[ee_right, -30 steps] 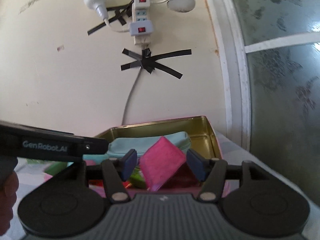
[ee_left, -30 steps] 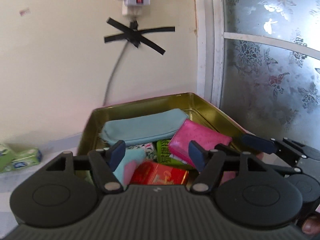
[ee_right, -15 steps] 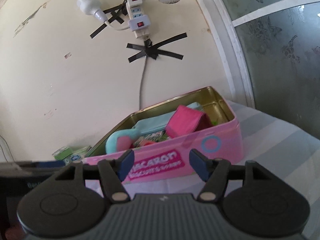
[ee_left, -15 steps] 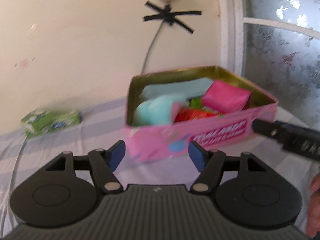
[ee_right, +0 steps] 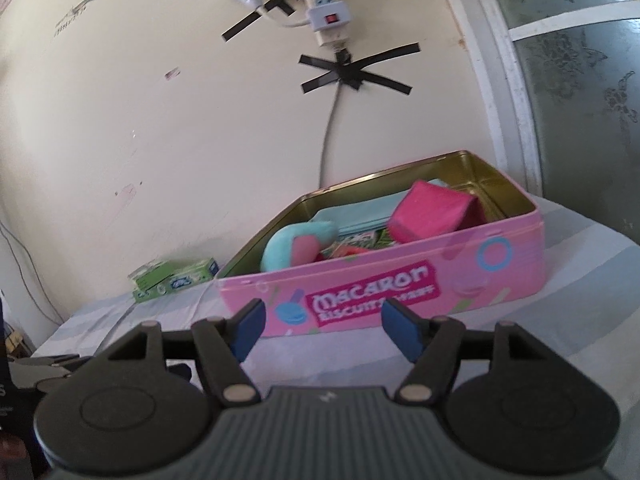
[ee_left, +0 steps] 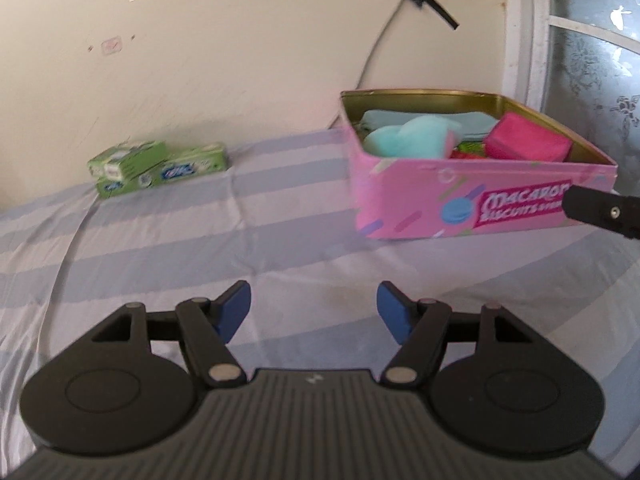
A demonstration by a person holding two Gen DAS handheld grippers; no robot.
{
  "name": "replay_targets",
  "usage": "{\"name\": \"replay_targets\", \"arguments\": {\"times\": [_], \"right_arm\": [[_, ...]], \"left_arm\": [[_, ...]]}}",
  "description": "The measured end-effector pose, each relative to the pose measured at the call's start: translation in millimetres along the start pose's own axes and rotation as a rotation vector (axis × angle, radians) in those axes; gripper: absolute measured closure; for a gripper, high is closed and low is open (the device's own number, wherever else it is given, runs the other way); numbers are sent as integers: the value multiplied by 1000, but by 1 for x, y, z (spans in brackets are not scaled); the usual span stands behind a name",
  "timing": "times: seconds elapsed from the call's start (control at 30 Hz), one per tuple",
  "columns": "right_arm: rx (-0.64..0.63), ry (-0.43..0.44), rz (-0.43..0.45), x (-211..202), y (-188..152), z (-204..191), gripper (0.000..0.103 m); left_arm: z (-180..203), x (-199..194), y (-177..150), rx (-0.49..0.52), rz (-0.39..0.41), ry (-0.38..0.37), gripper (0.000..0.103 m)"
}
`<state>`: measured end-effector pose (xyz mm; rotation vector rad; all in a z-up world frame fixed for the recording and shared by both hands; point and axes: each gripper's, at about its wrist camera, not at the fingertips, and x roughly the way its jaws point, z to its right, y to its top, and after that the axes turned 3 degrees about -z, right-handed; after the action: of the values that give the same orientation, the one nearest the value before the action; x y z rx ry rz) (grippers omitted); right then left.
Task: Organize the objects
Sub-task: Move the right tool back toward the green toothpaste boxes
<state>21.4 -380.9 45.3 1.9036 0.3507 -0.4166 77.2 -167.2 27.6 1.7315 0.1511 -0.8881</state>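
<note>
Pink tin (ee_right: pixel 400 276), gold inside; striped lavender-grey cloth (ee_left: pixel 200 240); green boxes (ee_left: pixel 156 164); blue-tipped tongs (ee_left: pixel 314 314)

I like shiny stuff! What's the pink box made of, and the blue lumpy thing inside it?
The pink box looks like metal tin: its inside walls shine gold and its rim is thin and crisp. The blue lumpy thing looks like soft, matte fabric, probably plush or a rolled cloth; the blur hides its weave.

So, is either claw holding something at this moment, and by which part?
Nothing is held. The left claw and the right claw are both open and empty, short of the pink rectangular metal tin on the striped cloth.
</note>
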Motion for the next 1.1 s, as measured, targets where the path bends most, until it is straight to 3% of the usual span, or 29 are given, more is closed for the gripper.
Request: {"name": "replay_targets", "arguments": {"times": [0.6,1.1], "right_arm": [[-31,22,-72,20,-10,-25,32],[-150,65,-116,42,-13,-73,32]], "left_arm": [[-46,13,-10,-76,-17,57,31],[-110,24,-12,-119,-18,180,31]]}}
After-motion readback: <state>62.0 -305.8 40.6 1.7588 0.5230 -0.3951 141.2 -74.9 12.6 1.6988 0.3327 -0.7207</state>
